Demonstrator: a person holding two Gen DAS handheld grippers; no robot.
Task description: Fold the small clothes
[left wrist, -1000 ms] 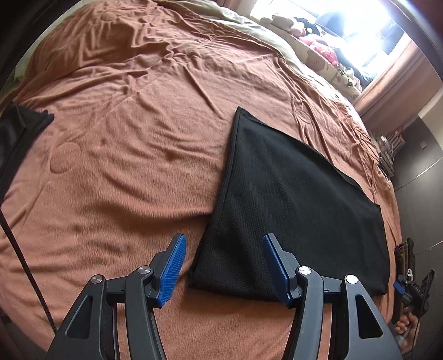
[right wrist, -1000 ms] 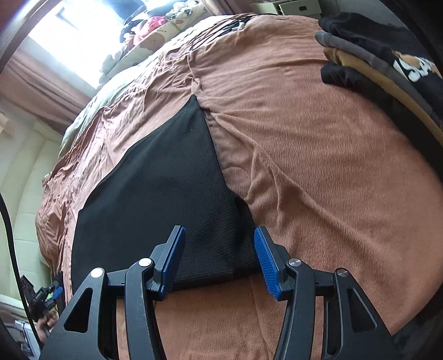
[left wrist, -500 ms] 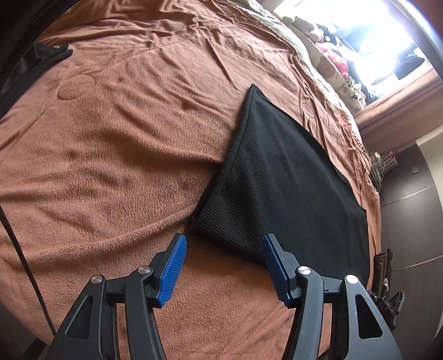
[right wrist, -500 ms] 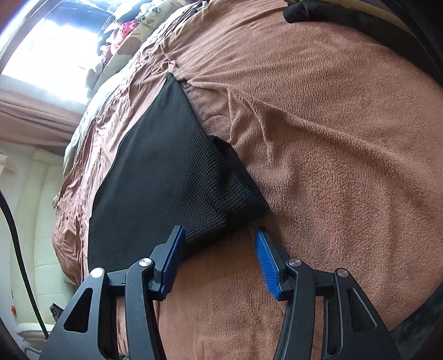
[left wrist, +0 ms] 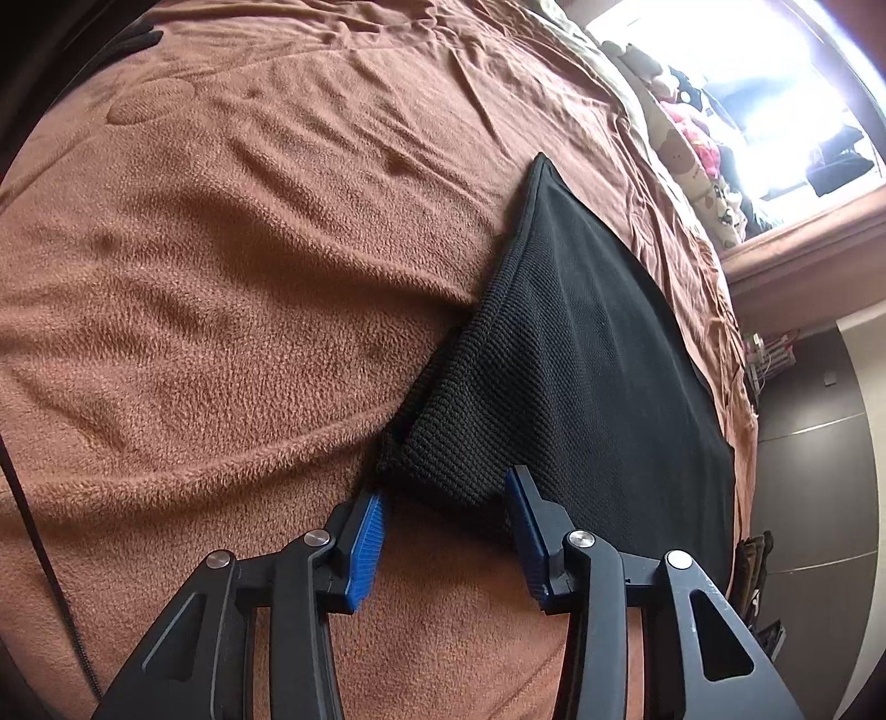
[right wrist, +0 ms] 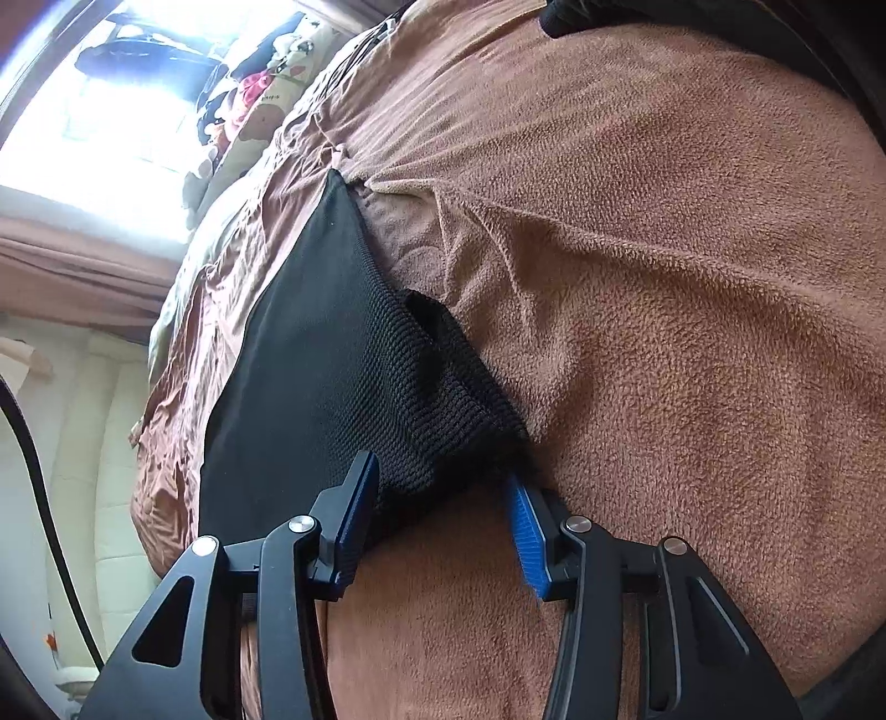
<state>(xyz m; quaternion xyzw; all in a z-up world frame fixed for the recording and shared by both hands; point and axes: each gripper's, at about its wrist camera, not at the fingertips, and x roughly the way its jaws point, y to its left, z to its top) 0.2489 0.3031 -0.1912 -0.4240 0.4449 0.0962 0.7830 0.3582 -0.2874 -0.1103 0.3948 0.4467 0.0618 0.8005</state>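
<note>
Spread flat on a bed under a brown fleece blanket [left wrist: 232, 310]: one black knitted mesh garment [left wrist: 576, 354], folded into a flat panel, running from the lower centre of the left wrist frame toward its upper right, and from the lower centre of the right wrist frame [right wrist: 326, 365] toward its upper left. No containers in sight.

Lower centre of the left wrist frame: left gripper [left wrist: 443, 515], black-armed with two blue ribbed pads [left wrist: 366, 540], straddling the garment's near corner, jaws closing, corner lying between them, pads not yet pressed on the cloth. Lower centre of the right wrist frame: right gripper [right wrist: 443, 498], likewise two blue pads [right wrist: 529, 545], jaws closing around the garment's other near corner, where a second layer of the knit pokes out from beneath the top one; left pad just beside the cloth, right pad apart from it on bare blanket [right wrist: 664, 277].

Counted: one garment, two grippers, four pads. Upper right of the left wrist frame: a bright window [left wrist: 764, 94] and a heap of patterned bedding and soft toys [left wrist: 692, 160], too washed out to count. Upper edge of the right wrist frame: a sliver of dark clothing [right wrist: 587, 16], number impossible to tell. Left edge of both frames: one black cable [left wrist: 33, 526].
</note>
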